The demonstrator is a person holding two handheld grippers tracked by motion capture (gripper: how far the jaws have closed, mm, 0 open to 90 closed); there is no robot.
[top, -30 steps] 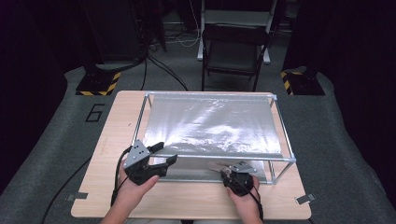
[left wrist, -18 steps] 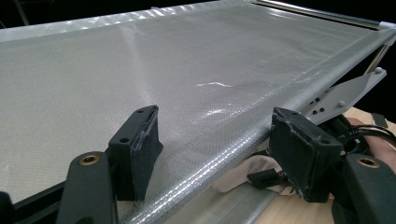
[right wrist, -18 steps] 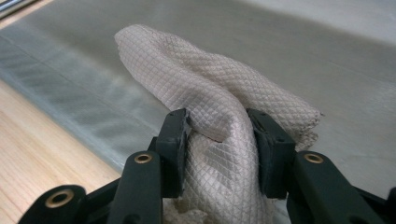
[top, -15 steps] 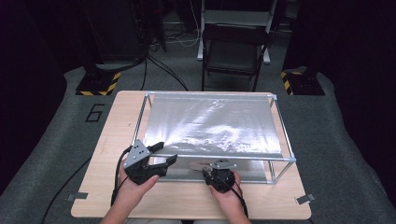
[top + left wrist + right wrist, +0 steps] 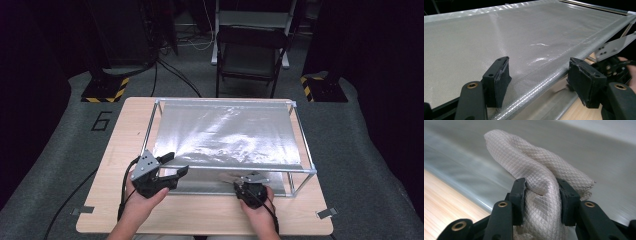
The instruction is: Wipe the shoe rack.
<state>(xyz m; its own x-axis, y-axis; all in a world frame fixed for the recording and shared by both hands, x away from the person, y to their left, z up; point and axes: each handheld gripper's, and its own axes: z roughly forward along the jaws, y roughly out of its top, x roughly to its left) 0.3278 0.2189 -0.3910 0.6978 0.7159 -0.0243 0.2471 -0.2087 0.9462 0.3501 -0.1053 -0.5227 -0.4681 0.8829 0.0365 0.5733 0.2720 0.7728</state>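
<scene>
Right gripper: jaws have just been closing and pinch a bunched, quilted pale cloth between the pads, at the near rail of the frame, right of centre.
Left gripper: jaws spread wide, nothing gripped; they straddle the near edge of the sheet, left of the right gripper.
Sheet: shiny, stretched flat over a metal frame.
Table: pale wood under the frame.

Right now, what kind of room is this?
Probably a lab or recording studio, not a home. A light wooden table stands on grey carpet marked with a black number six, yellow-and-black striped stand bases sit behind it, and black cables trail across the floor.
</scene>
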